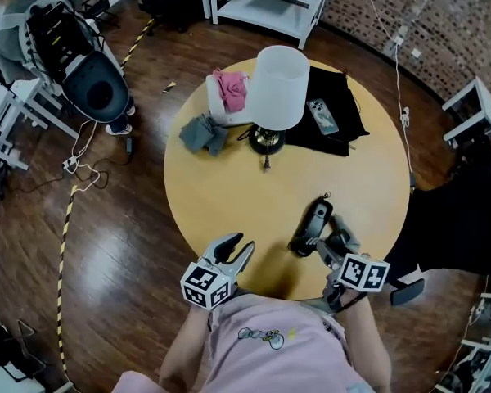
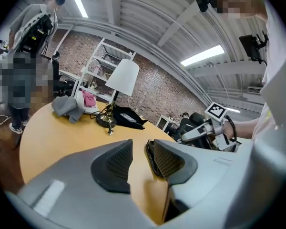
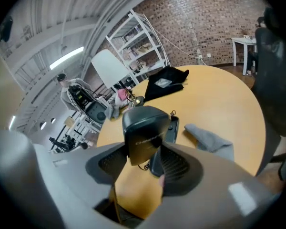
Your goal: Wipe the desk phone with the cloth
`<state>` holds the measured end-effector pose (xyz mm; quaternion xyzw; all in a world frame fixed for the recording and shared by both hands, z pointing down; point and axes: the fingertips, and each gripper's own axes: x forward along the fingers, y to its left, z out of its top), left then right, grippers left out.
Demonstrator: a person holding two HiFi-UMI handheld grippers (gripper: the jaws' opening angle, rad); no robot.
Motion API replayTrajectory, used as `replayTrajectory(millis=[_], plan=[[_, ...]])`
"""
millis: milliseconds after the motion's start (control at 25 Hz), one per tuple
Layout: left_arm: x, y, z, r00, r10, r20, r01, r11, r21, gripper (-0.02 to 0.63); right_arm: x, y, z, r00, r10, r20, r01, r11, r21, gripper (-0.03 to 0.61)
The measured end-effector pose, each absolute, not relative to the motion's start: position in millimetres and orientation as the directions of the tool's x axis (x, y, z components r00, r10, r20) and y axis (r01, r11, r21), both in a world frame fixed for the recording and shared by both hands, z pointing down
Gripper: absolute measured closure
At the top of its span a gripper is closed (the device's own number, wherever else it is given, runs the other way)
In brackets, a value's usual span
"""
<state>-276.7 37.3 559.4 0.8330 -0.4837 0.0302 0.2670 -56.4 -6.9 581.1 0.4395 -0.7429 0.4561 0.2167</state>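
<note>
A black desk phone lies near the front right of the round wooden table. Its base shows behind the handset, which stands raised between my right gripper's pads. My right gripper is shut on that handset. A grey cloth lies flat on the table just right of the phone. My left gripper hovers over the front edge, left of the phone, its jaws a narrow gap apart with nothing between them.
A white-shaded lamp stands mid-table with a black cloth and a flat device behind it. A second grey cloth and a white box with pink fabric lie back left. Shelves, chairs and cables surround the table.
</note>
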Motion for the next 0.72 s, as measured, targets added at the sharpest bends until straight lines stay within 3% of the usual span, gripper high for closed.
replayTrajectory(millis=[240,360,560,640,720], plan=[[-295,50,574,0.510,-0.801,0.313,-0.818,-0.339,0.464,0.469,-65,-44,621,-0.376,-0.388,0.841,-0.924,0.090,-0.371,0.358],[-296,53,583,0.519,-0.795,0.314,-0.800,-0.322,0.507,0.469,-77,-56,613,-0.397,-0.413,0.820,-0.916,0.117,-0.384,0.362],[-255,50,582,0.644,-0.710,0.285,-0.728,-0.455,0.513,0.469,-113,-44,538,-0.639,-0.520,0.567,-0.769,0.450,-0.454,0.367],[-233,44,573,0.701,-0.670,0.244,-0.687,-0.543,0.483,0.373,-119,-30,501,-0.749,-0.491,0.445,-0.660,0.604,-0.446,0.368],[-215,39,552,0.769,-0.617,0.165,-0.612,-0.637,0.469,0.335,-117,-13,466,-0.837,-0.397,0.376,-0.526,0.775,-0.351,0.371]])
